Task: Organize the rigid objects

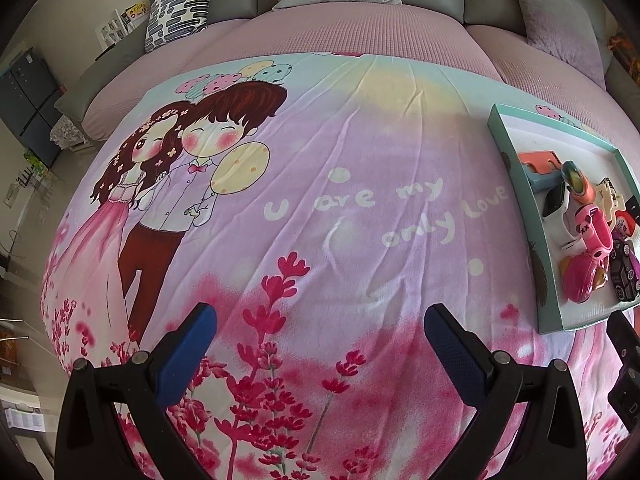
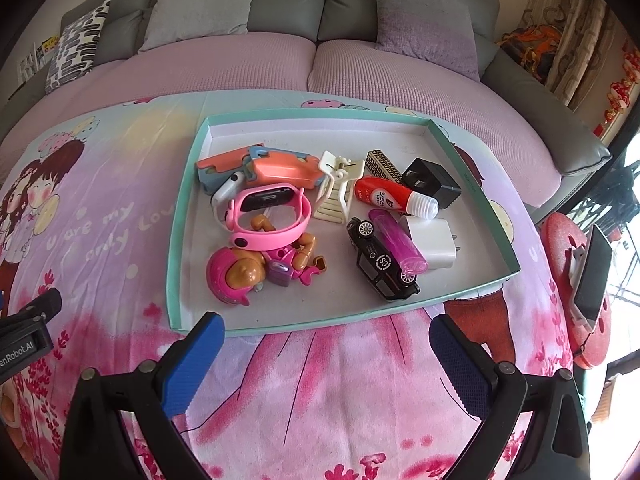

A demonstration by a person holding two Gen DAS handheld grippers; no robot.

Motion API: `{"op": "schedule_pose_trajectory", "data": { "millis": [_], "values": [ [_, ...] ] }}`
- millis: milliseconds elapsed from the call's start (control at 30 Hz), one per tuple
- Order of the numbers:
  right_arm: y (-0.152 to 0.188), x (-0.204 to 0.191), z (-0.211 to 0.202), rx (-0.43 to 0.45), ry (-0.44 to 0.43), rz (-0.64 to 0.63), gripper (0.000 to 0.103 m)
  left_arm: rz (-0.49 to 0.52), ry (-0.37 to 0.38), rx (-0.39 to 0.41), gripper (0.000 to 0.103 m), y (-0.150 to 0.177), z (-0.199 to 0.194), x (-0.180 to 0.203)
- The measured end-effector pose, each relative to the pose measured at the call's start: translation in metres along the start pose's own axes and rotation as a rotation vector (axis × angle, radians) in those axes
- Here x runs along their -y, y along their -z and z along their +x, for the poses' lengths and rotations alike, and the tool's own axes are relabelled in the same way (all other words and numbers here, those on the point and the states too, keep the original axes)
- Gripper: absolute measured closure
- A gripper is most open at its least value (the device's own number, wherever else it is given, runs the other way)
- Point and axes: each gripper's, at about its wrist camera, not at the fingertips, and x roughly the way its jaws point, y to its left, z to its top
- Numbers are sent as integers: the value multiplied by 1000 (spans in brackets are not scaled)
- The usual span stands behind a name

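Observation:
A shallow teal-rimmed tray (image 2: 320, 114) lies on a pink cartoon-print blanket (image 1: 320, 200). It holds several small things: a pink smartwatch (image 2: 268, 216), a pink toy dog figure (image 2: 240, 276), a black toy car (image 2: 380, 264), a purple lighter (image 2: 396, 244), a white charger (image 2: 430, 242), a red glue tube (image 2: 384, 196), a black adapter (image 2: 432, 182), a white clip (image 2: 336, 188) and an orange-and-blue toy (image 2: 260, 168). My right gripper (image 2: 326, 334) is open just before the tray's near rim. My left gripper (image 1: 320, 324) is open over bare blanket, with the tray (image 1: 536, 256) at its right.
A grey sofa (image 2: 288, 4) with pillows runs behind the blanket. A red round stool (image 2: 580, 280) with a phone on a stand (image 2: 592, 276) sits at the right. Part of the left gripper's body (image 2: 28, 328) shows at the right view's left edge.

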Motion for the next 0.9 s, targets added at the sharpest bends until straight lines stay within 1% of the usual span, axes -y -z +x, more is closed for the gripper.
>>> {"op": "schedule_pose_trajectory", "data": {
  "millis": [233, 900],
  "values": [
    [-2, -4, 1, 1, -18, 1, 0, 7, 11, -7, 0, -1, 2, 0],
    [-2, 2, 5, -1, -46, 40, 0, 72, -10, -19, 0, 0, 8, 20]
  ]
}}
